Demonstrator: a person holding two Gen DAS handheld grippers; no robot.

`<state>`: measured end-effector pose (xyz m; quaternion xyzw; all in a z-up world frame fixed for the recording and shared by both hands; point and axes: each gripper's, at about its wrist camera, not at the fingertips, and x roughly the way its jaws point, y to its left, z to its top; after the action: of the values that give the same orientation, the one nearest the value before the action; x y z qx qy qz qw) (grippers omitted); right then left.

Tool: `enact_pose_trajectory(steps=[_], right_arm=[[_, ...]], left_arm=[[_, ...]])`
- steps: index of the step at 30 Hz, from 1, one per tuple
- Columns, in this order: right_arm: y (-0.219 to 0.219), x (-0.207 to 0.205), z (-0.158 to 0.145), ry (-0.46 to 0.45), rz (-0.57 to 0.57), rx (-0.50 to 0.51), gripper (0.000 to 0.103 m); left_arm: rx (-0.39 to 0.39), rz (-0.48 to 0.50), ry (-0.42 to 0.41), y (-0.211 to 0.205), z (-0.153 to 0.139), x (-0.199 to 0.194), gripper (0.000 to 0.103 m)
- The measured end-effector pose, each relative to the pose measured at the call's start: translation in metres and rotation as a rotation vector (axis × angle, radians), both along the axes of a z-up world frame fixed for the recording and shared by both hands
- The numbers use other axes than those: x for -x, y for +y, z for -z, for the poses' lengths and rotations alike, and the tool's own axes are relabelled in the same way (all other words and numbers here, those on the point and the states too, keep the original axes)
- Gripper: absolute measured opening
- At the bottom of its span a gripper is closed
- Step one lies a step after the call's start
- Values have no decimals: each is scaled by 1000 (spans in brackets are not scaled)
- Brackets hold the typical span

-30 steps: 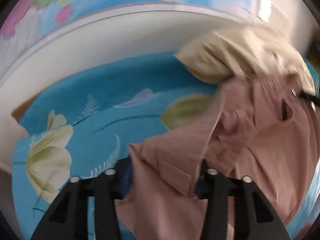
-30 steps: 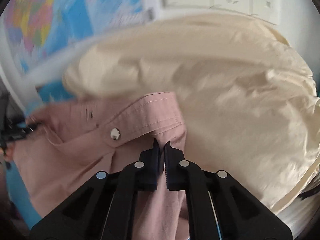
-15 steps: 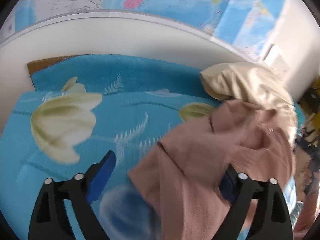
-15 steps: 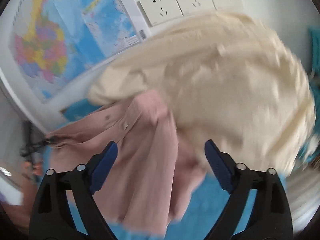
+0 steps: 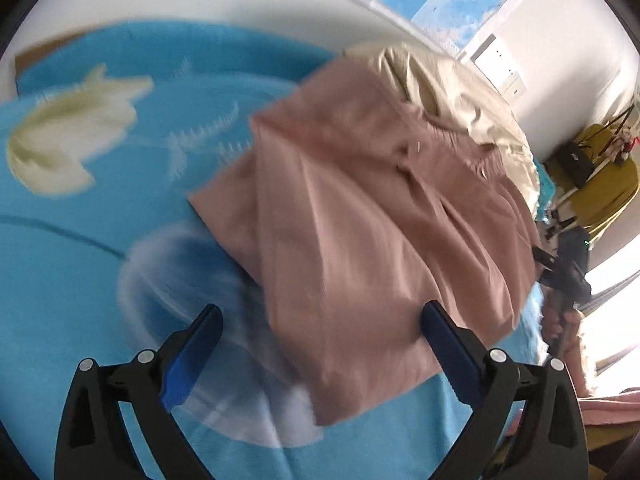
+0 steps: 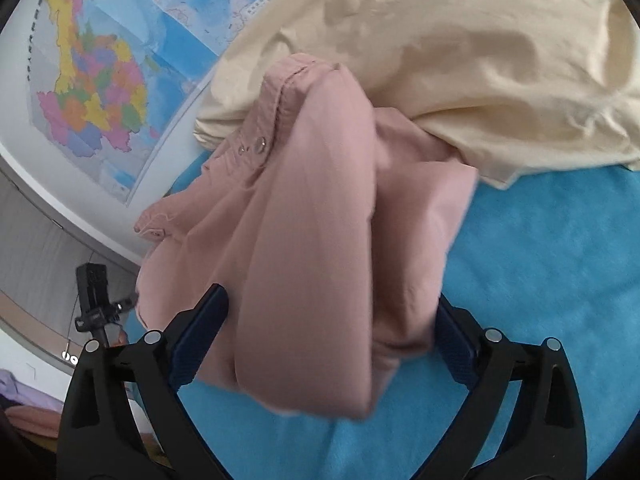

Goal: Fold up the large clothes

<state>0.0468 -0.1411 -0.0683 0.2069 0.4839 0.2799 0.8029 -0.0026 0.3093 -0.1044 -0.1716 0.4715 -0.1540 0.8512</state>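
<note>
Shirt (image 5: 372, 216), pink and snap-buttoned, lies bunched on the blue floral bedsheet (image 5: 100, 240), its collar end at one o'clock against a cream garment (image 6: 460, 52). Left gripper (image 5: 320, 350) and right gripper (image 6: 332, 336) both stand apart, jaws just opened, gripping nothing. Best to spread it flat before regrasping the corners.

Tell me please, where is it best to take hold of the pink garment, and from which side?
Probably the loose lower corner of the pink garment, where it lies flat on the blue sheet. Come from the near side with the open left gripper: that edge lies free, while the far end rests against the cream garment.
</note>
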Motion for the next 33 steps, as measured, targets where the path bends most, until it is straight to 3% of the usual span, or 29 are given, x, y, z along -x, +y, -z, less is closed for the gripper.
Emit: enact_pose_trajectory(steps=[1, 2, 3, 4, 5, 8, 11, 14, 16, 17, 18, 20, 23, 25, 27, 30, 33], right_arm=[[3, -2, 1, 0, -3, -15, 67], [4, -4, 4, 10, -10, -33, 55], [5, -6, 9, 35, -5, -52, 34], [5, -7, 13, 54, -11, -67, 22], [4, -6, 13, 54, -15, -92, 20], [-2, 8, -1, 38, -33, -170, 13], [-5, 31, -27, 18, -85, -223, 10], [-9, 57, -44, 3, -122, -216, 11], [-12, 69, -42, 13, -92, -43, 30], [-13, 70, -39, 18, -75, 25, 37], [-17, 71, -35, 32, -43, 123, 53], [-26, 72, -37, 20, 25, 204, 67], [-25, 77, -71, -129, 68, 250, 69], [0, 80, -89, -242, 2, 282, 70], [38, 78, -94, -313, -100, 311, 69], [98, 62, -79, -335, -244, 354, 69], [144, 42, -54, -315, -325, 402, 65]], left_arm=[[-8, 7, -25, -4, 0, 3, 96], [-5, 16, -30, -8, 1, 3, 96], [-10, 15, -44, -13, 2, 3, 92], [-7, 29, -57, -21, 3, 4, 79], [8, 43, -45, -27, 5, 3, 44], [9, 0, -29, -35, -4, 5, 25], [102, 10, -61, -29, -30, 25, 22], [84, 47, -84, -34, -47, 50, 24], [22, 61, -62, -38, -40, 60, 33], [-28, 53, -48, -39, -36, 60, 43], [-95, 21, -33, -39, -31, 60, 53], [-194, -52, -31, -32, -29, 61, 64], [-158, -81, -131, -27, -50, 65, 79], [-200, -51, -212, -40, -67, 63, 82], [-208, 21, -239, -61, -74, 54, 87], [-232, 132, -201, -93, -64, 35, 87], [-283, 170, -125, -119, -44, 9, 85]])
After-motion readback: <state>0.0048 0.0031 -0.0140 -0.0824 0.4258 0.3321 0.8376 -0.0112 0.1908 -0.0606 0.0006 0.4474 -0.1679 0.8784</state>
